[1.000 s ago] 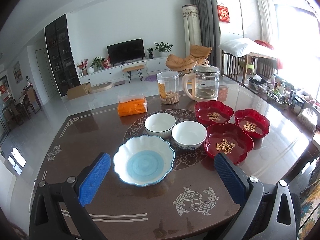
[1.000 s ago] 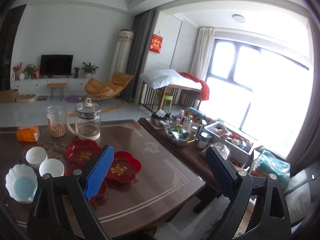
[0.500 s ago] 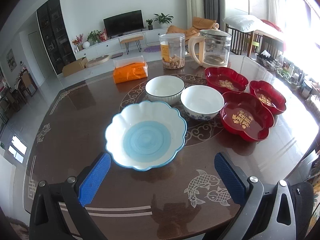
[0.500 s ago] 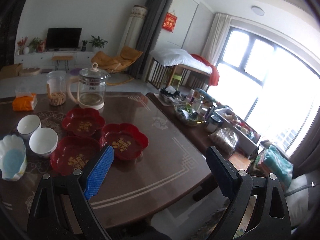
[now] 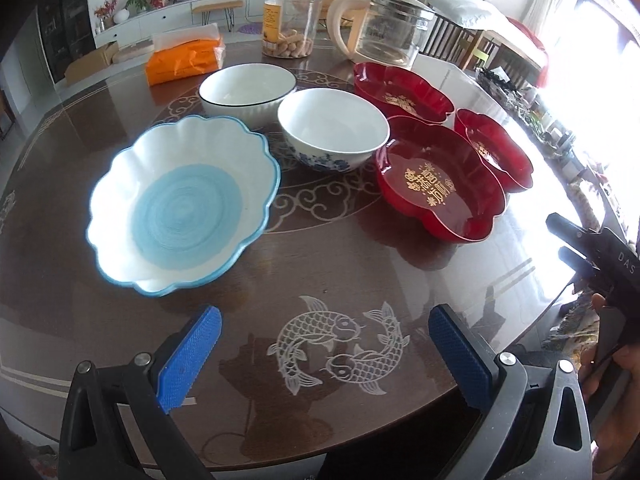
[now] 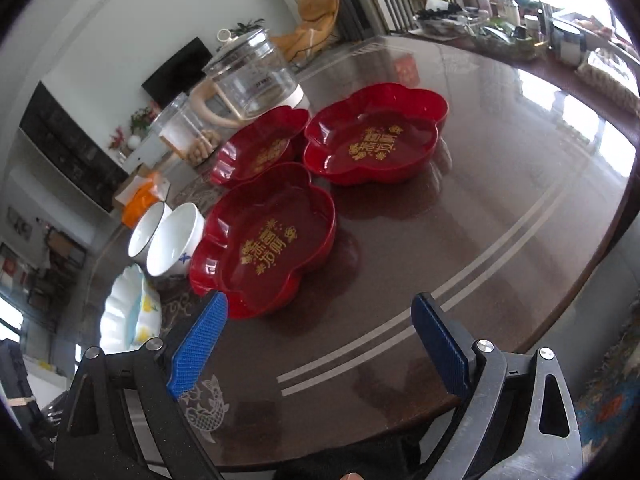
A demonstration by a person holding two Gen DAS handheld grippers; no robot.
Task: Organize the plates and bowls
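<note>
The dark round table (image 5: 360, 264) leaves bare top between both grippers' jaws, its near edge curving just under them. The left gripper (image 5: 324, 354) hovers spread wide and empty; the scalloped blue-centred plate (image 5: 184, 204) lies just ahead of its left jaw. The right gripper (image 6: 320, 344) is equally spread, holding nothing, its left jaw just beside the nearest red flower-shaped dish (image 6: 266, 242). Two more red dishes (image 6: 376, 138) sit beyond. Two white bowls (image 5: 334, 130) stand touching, further ahead of the left jaws.
</note>
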